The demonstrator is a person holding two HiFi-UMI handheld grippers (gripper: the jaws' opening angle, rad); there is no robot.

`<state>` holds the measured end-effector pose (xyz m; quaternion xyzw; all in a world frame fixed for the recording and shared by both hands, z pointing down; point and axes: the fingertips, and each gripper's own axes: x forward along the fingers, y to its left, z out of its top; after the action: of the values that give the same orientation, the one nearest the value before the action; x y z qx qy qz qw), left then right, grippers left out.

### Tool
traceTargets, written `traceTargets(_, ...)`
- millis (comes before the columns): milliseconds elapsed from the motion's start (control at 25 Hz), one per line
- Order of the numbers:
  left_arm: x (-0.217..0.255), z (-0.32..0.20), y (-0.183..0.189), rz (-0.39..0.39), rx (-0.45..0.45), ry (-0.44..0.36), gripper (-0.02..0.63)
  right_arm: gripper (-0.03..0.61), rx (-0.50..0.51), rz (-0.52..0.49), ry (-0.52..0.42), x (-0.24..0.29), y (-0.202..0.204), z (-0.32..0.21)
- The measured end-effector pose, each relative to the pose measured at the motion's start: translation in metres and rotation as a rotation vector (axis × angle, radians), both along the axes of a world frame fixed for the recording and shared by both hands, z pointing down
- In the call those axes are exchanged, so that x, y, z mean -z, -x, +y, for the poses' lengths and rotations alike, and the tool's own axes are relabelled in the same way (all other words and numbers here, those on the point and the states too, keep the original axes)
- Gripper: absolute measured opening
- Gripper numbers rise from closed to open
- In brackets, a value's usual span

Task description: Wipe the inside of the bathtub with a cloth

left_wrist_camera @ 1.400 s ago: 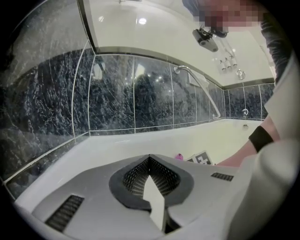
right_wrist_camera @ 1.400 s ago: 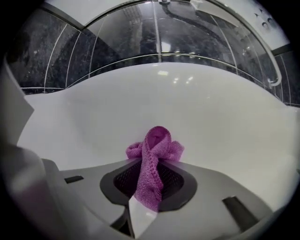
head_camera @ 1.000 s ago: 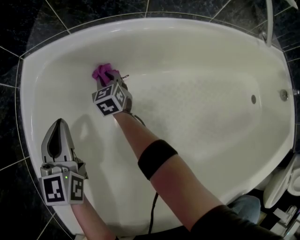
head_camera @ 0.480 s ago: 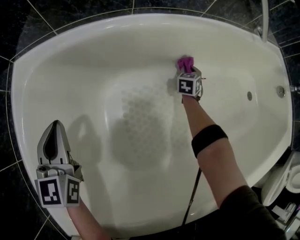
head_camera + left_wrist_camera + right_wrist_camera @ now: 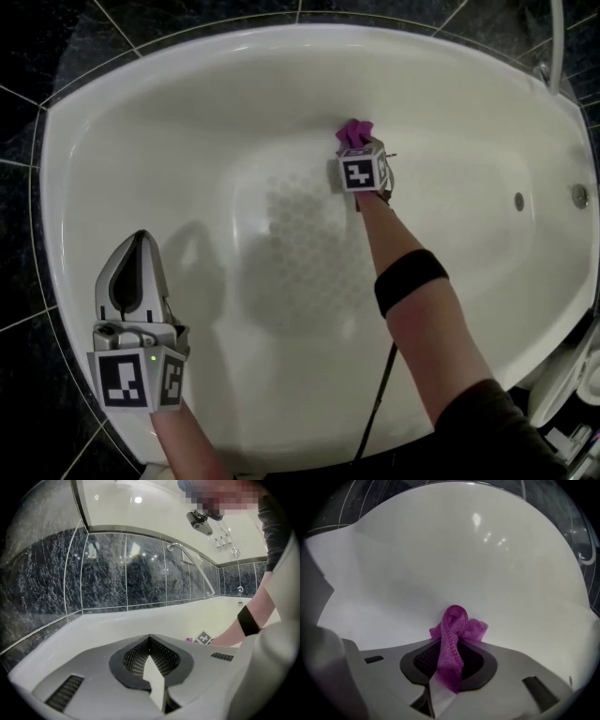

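Note:
The white bathtub (image 5: 112,122) fills the head view. A bunched magenta cloth (image 5: 354,133) presses against the tub's far inner wall, a little right of centre. My right gripper (image 5: 357,147) is shut on it, the marker cube just behind. In the right gripper view the cloth (image 5: 454,625) sticks out between the jaws and touches the white wall. My left gripper (image 5: 142,240) hovers over the tub's near left side, shut with nothing in it; its tips (image 5: 150,640) meet in the left gripper view, where the cloth (image 5: 189,639) shows as a small far-off spot.
A dotted non-slip patch (image 5: 309,244) covers the tub floor. Two round metal fittings (image 5: 518,201) (image 5: 579,195) sit on the right end wall. A metal rail (image 5: 558,37) rises at the top right. Dark tiles (image 5: 28,56) surround the tub. A cable (image 5: 375,403) hangs by my right arm.
My right gripper swept the cloth from the far left wall rightward along the far side, then eased slightly back left. The left gripper stayed in about the same place.

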<state>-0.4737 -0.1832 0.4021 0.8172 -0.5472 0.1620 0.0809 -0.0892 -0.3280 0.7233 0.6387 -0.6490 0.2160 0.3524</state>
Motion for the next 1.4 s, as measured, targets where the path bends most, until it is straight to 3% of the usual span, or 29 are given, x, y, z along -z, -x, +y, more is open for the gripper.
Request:
traceTargets(160, 0.006, 0.0, 0.005, 0.01, 0.009, -0.014, -0.002, 0.101, 0.051, -0.087, 0.034, -0.003, 0.068, -0.002)
traceTargets(360, 0.028, 0.003, 0.015, 0.03, 0.044, -0.04, -0.002, 0.103, 0.367, -0.289, 0.017, 0.036, 0.241, -0.019)
traceTargets(480, 0.047, 0.007, 0.022, 0.039, 0.054, -0.054, -0.003, 0.1, 0.295, -0.342, 0.055, 0.045, 0.279, -0.02)
traceTargets(520, 0.052, 0.009, 0.026, 0.043, 0.06, -0.056, -0.003, 0.098, 0.316, -0.368, 0.041, 0.056, 0.293, -0.019)
traceTargets(680, 0.064, 0.025, 0.042, 0.038, 0.083, -0.039, -0.002, 0.098, 0.514, -0.423, -0.105, 0.129, 0.361, -0.028)
traceTargets(800, 0.08, 0.041, 0.06, 0.035, 0.123, -0.028, -0.003, 0.1, 0.7, -0.473, -0.262, 0.228, 0.438, -0.028)
traceTargets(920, 0.106, 0.06, 0.07, 0.024, 0.143, -0.027, -0.003, 0.1, 0.916, -0.396, -0.33, 0.299, 0.519, -0.019)
traceTargets(1000, 0.127, 0.079, 0.07, 0.059, 0.17, -0.014, -0.003, 0.1, 0.914, -0.368, -0.316, 0.307, 0.537, -0.015)
traceTargets(1200, 0.142, 0.135, 0.085, 0.071, 0.19, 0.047, -0.003, 0.103, 0.751, -0.371, -0.284, 0.292, 0.505, -0.029)
traceTargets(1400, 0.144, 0.152, 0.114, 0.015, 0.21, -0.008, -0.003, 0.104, 0.89, -0.335, -0.243, 0.277, 0.526, 0.016)
